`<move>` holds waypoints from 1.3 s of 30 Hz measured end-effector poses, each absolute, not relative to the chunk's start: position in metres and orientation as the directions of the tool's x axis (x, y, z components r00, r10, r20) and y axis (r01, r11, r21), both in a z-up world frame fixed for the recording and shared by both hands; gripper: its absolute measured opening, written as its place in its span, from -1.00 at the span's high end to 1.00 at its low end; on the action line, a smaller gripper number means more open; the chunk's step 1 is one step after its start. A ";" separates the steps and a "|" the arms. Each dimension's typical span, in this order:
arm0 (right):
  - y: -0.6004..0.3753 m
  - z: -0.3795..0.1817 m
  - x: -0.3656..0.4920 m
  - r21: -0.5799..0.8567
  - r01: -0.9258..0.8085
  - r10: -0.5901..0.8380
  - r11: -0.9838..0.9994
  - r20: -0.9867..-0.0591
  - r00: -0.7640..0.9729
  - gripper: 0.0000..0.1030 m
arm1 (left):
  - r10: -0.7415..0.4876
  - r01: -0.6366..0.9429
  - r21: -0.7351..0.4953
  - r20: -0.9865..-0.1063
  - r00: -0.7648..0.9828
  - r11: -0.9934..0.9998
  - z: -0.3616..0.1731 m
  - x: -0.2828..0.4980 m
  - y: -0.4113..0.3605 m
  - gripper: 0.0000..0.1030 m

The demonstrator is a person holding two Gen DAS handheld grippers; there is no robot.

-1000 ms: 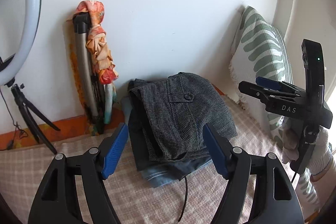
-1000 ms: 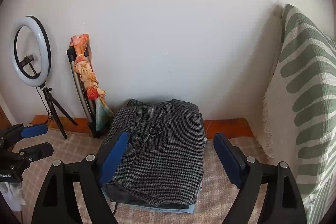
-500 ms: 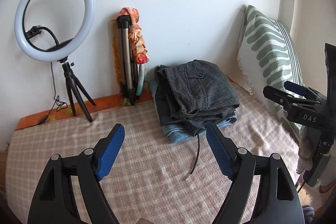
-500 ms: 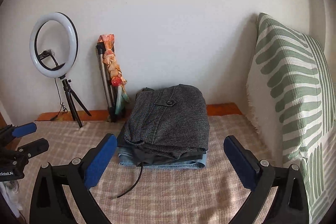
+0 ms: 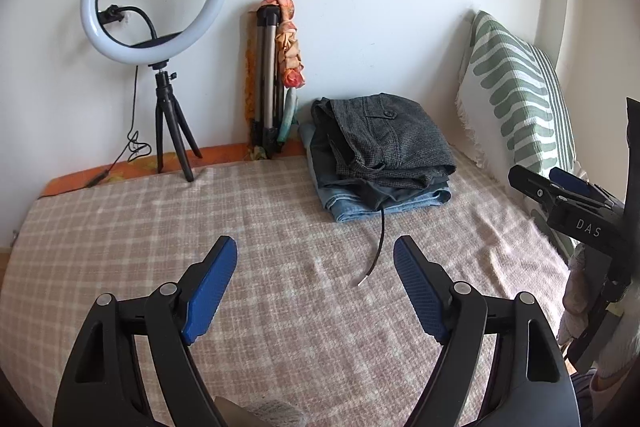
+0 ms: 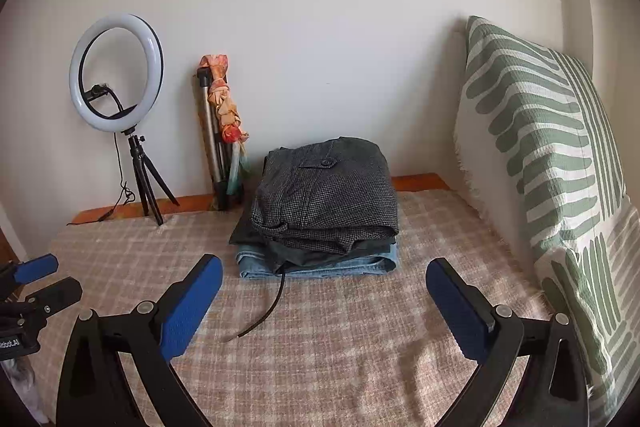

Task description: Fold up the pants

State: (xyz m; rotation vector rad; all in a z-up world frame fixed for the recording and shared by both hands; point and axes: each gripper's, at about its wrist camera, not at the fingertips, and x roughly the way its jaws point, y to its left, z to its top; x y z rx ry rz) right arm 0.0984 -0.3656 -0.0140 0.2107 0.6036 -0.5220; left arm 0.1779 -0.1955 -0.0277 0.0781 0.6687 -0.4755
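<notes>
Presently, left to right. Left gripper (image 5: 316,291): jaws apart, nothing between them, over bare blanket (image 5: 120,227). Grey pants (image 6: 326,195): folded, topping a stack over dark trousers (image 6: 304,255) and jeans (image 6: 320,265), at twelve o'clock against the wall; a drawstring (image 6: 264,311) trails toward six. Right gripper (image 6: 324,303): jaws fully apart, empty. Judgement: folding appears finished; only tucking the drawstring might remain.
</notes>
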 end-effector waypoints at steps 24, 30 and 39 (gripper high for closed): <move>-0.353 -0.033 0.099 0.013 0.545 -0.447 0.838 -0.554 0.702 -1.00 | -0.367 0.444 -0.012 -0.584 0.724 0.896 -0.041 0.161 -0.195 -0.93; -0.349 -0.035 0.100 -0.004 0.538 -0.451 0.843 -0.549 0.703 -1.00 | -0.362 0.432 -0.033 -0.605 0.709 0.901 -0.046 0.165 -0.190 -0.94; -0.342 -0.036 0.102 -0.008 0.535 -0.454 0.845 -0.542 0.707 -0.99 | -0.343 0.400 -0.047 -0.610 0.715 0.916 -0.046 0.168 -0.182 -0.94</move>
